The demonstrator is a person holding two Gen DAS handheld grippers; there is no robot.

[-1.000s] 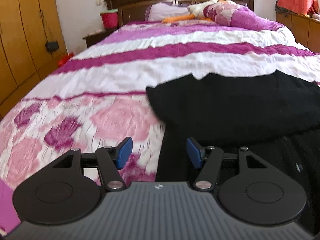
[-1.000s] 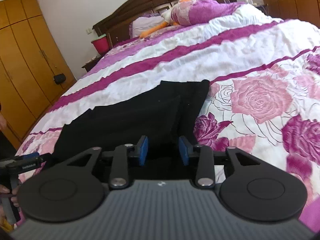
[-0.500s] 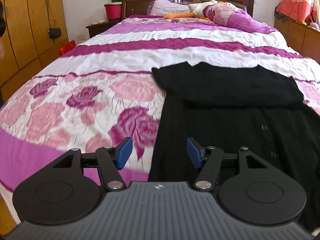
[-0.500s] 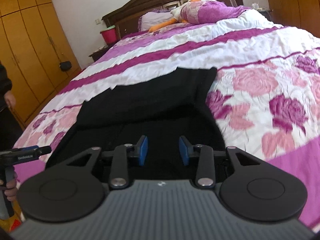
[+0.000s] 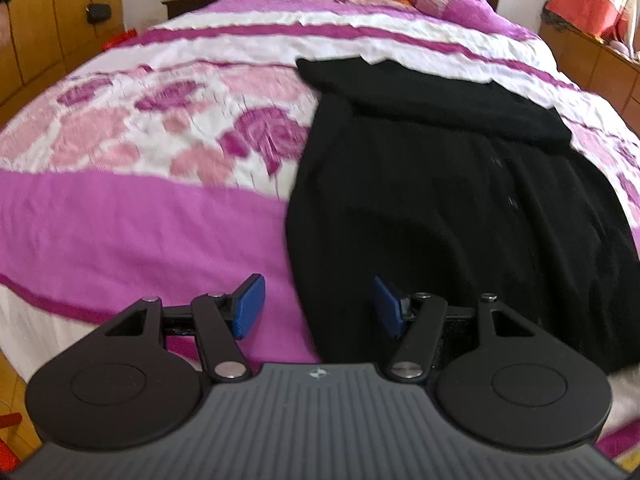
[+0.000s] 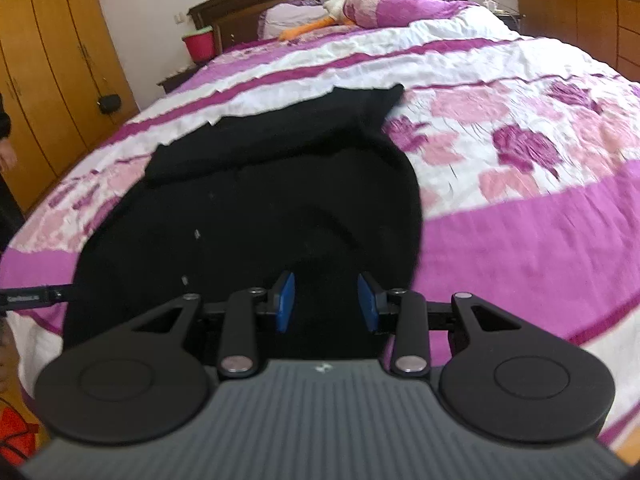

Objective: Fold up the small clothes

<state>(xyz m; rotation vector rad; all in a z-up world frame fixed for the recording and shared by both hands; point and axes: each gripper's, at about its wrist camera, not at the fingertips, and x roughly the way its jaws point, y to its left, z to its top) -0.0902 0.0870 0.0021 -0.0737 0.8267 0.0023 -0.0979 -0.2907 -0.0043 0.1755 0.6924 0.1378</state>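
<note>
A black garment (image 5: pixel 460 200) lies spread on the bed, its far end folded back over itself as a thicker band (image 5: pixel 432 92). My left gripper (image 5: pixel 318 306) hovers open above the garment's near left edge, nothing between its blue pads. In the right wrist view the same black garment (image 6: pixel 256 208) fills the middle. My right gripper (image 6: pixel 326 302) hangs open over its near right part, pads apart and empty. The tip of the left gripper (image 6: pixel 36 298) pokes in at the left edge of that view.
The bed (image 5: pixel 140 208) has a pink, purple and white flowered cover. Pillows and a plush toy (image 6: pixel 360 4) lie at the dark headboard. Wooden wardrobes (image 6: pixel 52 72) stand left, a red bucket (image 6: pixel 198 44) on the nightstand, wooden cabinets (image 6: pixel 580 16) right.
Both grippers have drawn back toward the foot of the bed, so the garment's near end and the bed's front edge now show. Jaw openings are unchanged.
</note>
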